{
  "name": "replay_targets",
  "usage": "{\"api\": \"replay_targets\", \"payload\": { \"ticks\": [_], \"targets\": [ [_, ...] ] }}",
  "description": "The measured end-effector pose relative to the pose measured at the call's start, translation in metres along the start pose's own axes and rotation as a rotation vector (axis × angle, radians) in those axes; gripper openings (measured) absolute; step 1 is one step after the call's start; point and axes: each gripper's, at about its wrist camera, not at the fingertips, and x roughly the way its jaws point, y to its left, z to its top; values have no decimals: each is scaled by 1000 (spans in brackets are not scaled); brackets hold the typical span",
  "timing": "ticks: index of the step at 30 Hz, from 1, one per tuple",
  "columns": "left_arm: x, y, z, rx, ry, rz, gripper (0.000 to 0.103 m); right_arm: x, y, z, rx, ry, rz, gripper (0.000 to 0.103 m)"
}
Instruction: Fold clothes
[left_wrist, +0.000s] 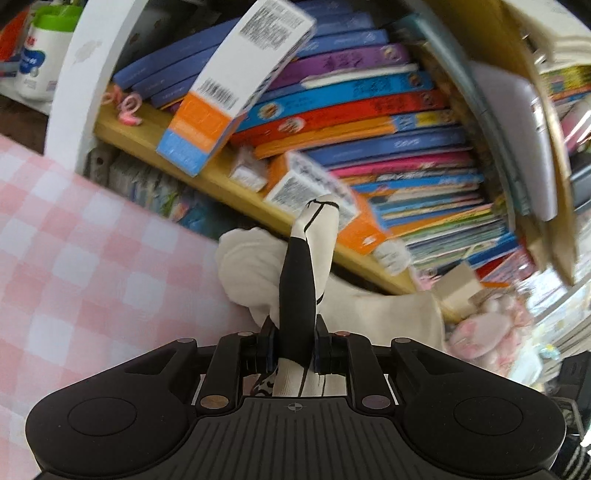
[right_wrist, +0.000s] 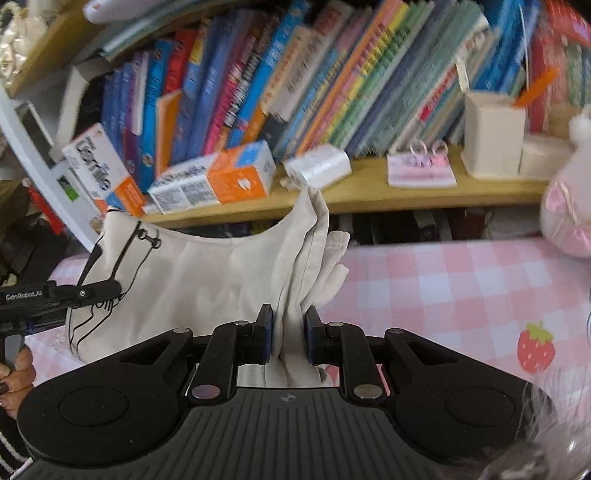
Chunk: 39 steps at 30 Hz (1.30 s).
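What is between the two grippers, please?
In the right wrist view, the cream garment hangs stretched between the left gripper and right gripper.

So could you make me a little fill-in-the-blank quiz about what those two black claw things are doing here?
1. Both grippers are clamped on the same cream ____ with black line drawings.
2. The right gripper pinches a bunched edge of the garment, and the left gripper holds its ____ end.
3. The surface under the garment wears a pink-and-white ____ cloth.
4. A red ____ is printed on that cloth.

Missing words: garment; other; checked; strawberry
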Motion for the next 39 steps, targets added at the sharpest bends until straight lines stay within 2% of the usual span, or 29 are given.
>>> {"api": "replay_targets", "payload": {
  "ticks": [3, 5, 9, 11, 15, 19, 21, 24, 29, 36, 39],
  "targets": [
    [-1, 9, -2, -44, -4, 28, 26, 4, -14, -6, 92, 13, 11, 19],
    [-6, 13, -2, -67, -22, 50, 31, 3, -23, -8, 156, 11, 20, 25],
    [-20, 17, -3, -81, -65, 104, 47, -8, -29, -13, 190, -6, -29, 37],
    [-28, 14, -4, -65, -80, 126, 48, -16, -28, -15, 184, -23, -50, 38],
    [-45, 2, -15, -6, -86, 168, 50, -31, -19, -23, 124, -37, -107, 40],
    [-66, -16, -37, 53, -92, 199, 66, -49, -6, -39, 97, -50, -135, 48],
    [-76, -27, -51, 88, -97, 216, 70, -59, 2, -49, 86, -60, -142, 49],
    [-90, -44, -78, 152, -106, 255, 74, -76, 14, -69, 54, -80, -151, 59],
    [-113, -72, -121, 260, -120, 319, 78, -102, 30, -103, -38, -100, -174, 65],
    [-135, -91, -164, 282, -131, 361, 79, -135, 46, -151, -110, -121, -168, 70],
    [-139, -97, -177, 302, -132, 384, 80, -145, 51, -169, -125, -125, -175, 76]
  ]
}}
